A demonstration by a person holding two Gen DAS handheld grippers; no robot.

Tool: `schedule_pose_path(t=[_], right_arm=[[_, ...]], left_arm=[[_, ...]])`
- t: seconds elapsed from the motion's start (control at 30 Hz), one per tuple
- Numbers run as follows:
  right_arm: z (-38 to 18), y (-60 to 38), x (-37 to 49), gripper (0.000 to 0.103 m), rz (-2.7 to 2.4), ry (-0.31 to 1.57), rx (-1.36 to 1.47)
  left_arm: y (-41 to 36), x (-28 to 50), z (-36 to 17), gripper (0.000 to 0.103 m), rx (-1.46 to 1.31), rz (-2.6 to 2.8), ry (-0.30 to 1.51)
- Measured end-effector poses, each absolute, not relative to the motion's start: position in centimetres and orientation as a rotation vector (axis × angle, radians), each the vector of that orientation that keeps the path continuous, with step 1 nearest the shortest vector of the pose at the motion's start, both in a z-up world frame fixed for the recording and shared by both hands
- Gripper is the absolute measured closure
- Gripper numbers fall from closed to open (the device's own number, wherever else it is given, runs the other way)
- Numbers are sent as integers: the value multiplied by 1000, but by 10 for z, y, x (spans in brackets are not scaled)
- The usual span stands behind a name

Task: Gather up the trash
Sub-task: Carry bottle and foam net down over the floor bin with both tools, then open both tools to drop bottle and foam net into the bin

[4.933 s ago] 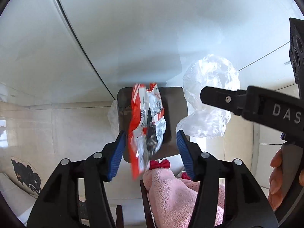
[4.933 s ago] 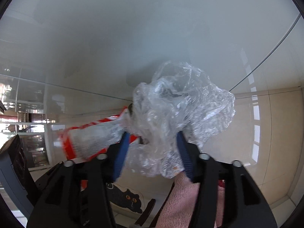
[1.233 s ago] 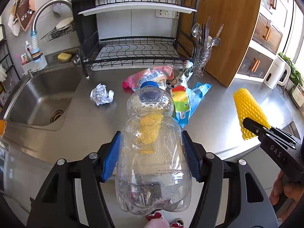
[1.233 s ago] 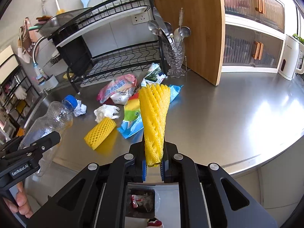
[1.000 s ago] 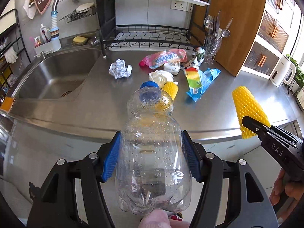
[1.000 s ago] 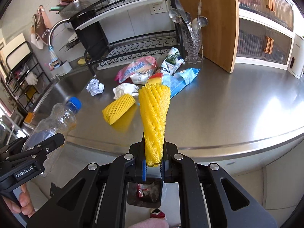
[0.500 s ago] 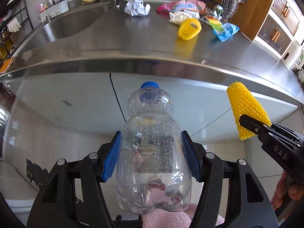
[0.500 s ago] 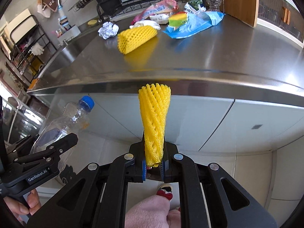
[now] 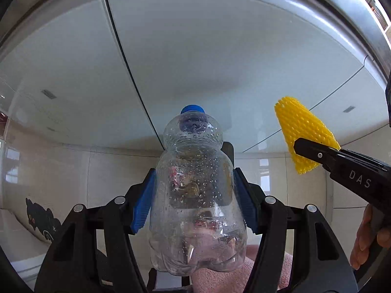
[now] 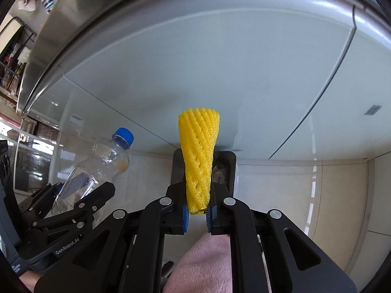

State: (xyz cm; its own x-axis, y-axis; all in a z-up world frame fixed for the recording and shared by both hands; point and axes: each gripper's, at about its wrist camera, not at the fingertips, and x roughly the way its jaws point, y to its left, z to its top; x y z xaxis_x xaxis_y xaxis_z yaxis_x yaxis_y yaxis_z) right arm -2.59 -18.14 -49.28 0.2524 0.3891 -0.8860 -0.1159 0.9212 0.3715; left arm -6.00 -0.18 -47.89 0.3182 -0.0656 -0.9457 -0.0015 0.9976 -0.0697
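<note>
Steel counter edge (image 9: pixel 366 22) arcs across the top of both frames, pale cabinet doors (image 9: pixel 220 61) filling the space beneath; tiled floor lower down is open. My left gripper (image 9: pixel 193 205) pads are spread wide, clamped on the sides of a clear plastic bottle (image 9: pixel 195 195), centre frame, long axis pointing away from me, blue cap (image 9: pixel 192 109) up toward the cabinets. My right gripper (image 10: pixel 197 216) is nearly closed, pinching the bottom end of a yellow foam net (image 10: pixel 198 156), standing upright, flared end up. A dark bin (image 10: pixel 226 168) sits right behind it.
</note>
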Motion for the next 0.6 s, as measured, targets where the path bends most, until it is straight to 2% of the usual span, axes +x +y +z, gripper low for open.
schedule_pose_path(t=[0.3,0.6], right_arm=[[-557,-151,-12,91,339,1387,278],[-580,-142,-3,88,325,1439,308]], left_arm=[[5,-49,-548,44,-52,-81,1319],[3,-40,-569,43,-34,-94,1341]])
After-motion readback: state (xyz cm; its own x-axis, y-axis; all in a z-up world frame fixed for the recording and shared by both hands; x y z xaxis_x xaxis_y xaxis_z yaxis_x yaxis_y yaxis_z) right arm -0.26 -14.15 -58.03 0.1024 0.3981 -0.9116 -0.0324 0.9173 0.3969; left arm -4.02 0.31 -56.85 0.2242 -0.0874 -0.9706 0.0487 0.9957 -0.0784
